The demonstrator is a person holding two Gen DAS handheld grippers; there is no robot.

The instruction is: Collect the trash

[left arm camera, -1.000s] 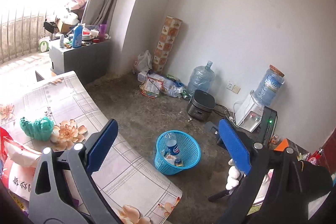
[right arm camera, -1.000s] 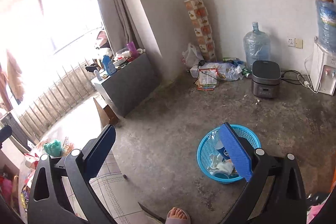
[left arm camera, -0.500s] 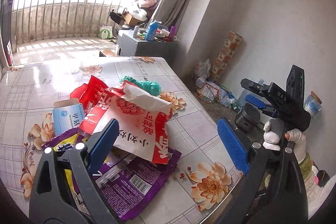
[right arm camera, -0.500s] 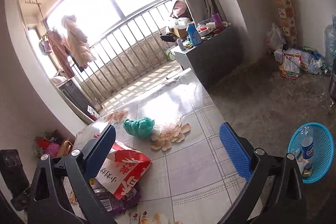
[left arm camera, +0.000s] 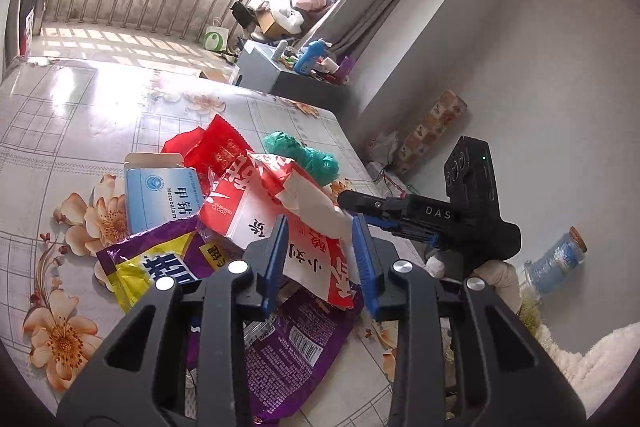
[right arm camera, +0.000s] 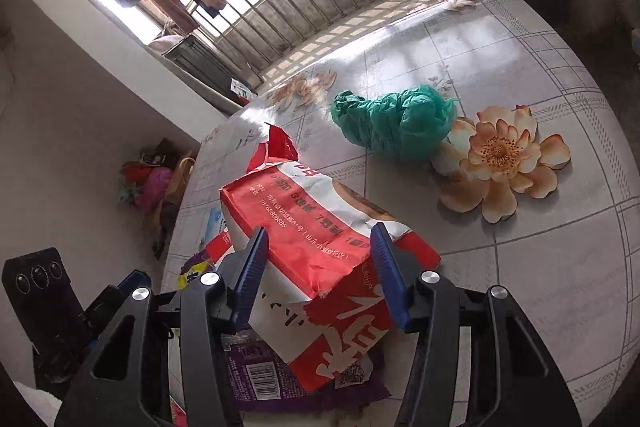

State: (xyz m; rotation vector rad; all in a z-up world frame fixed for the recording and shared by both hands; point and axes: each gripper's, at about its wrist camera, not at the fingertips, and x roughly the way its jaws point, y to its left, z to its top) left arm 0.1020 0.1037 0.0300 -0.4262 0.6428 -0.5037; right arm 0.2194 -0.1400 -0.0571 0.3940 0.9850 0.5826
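Observation:
A red-and-white paper bag (left arm camera: 312, 259) lies on top of a pile of trash on the table. My left gripper (left arm camera: 319, 227) straddles its near end; the jaws are closing and both blue pads touch the bag's sides. My right gripper (right arm camera: 320, 239) holds the same bag (right arm camera: 304, 227) from the other end, jaws also closing, pads against it. In the left wrist view, the right gripper (left arm camera: 348, 201) reaches in from the right. Around the bag lie a blue-white box (left arm camera: 160, 199), a purple wrapper (left arm camera: 288, 347), a red wrapper (left arm camera: 216, 147) and a green plastic bag (right arm camera: 396, 123).
The table (right arm camera: 520, 267) has a glossy flower-print cloth, and its edge runs close on the right in the left wrist view. Beyond stand a grey cabinet (left arm camera: 272, 75) with bottles, a water jug (left arm camera: 560, 259) and balcony railings. A gloved hand (left arm camera: 500, 275) holds the right gripper.
Both grippers swung from the floor and blue basket over to the table and came down on the pile. Their wide-open jaws have narrowed around the red-and-white bag.

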